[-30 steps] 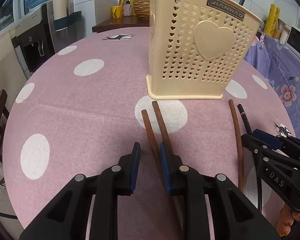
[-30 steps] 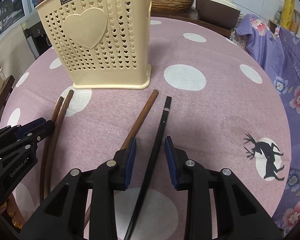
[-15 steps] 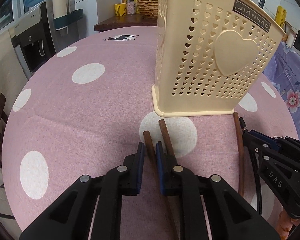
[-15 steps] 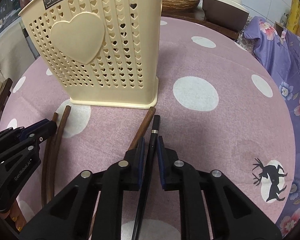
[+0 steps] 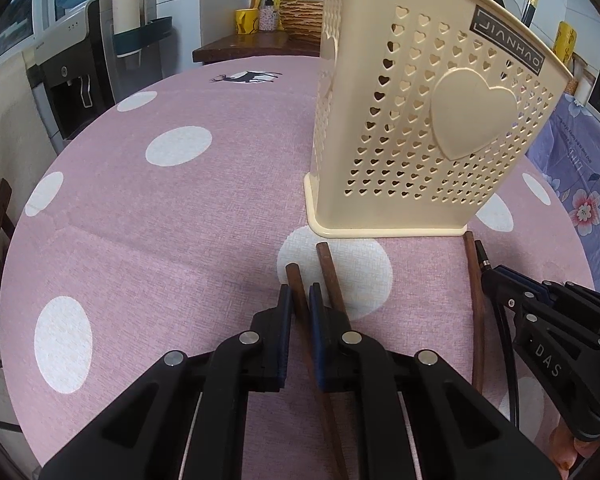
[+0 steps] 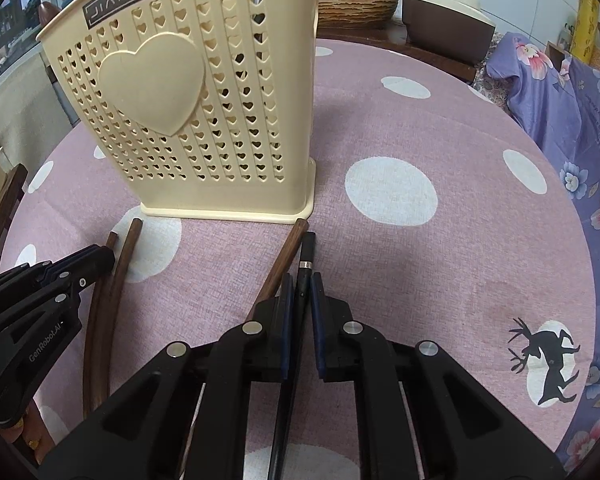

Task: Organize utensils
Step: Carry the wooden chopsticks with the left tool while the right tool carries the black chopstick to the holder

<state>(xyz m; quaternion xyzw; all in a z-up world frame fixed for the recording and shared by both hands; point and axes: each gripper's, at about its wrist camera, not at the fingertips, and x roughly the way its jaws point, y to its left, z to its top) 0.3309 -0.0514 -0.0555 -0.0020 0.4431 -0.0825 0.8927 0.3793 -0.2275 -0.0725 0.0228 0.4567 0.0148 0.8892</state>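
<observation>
Both claws are down on the bench (image 5: 148, 216) at once. The left claw (image 5: 299, 312) has its pads drawn in narrow around a brown chopstick (image 5: 296, 284), the stick's blunt end poking out just ahead of the fingertips. Its twin, the second brown chopstick (image 5: 329, 276), lies just beside it on the right, outside the pads, touching nothing of the claw that I can make out.

Over to the right claw (image 6: 300, 300): pinched tight on a black chopstick (image 6: 306, 252) with a silver band near its end, and a third brown chopstick (image 6: 285, 258) rests along the outside of its left pad.

Here is what matters. Every stick lies long-axis toward the cream holder (image 5: 416, 128), which stands upright straight ahead of both claws, with the stick ends stopping just short of its base. The holder's opening is up top, out of sight, so in my judgement each stick has to be lifted and swung upright before it can drop in.

Room? Plenty of open pink cloth toward the bench's left edge and right edge. The tight spot is between the claws themselves, which sit near each other, so rising together risks a knock; the neighbouring loose sticks could get dragged too.
</observation>
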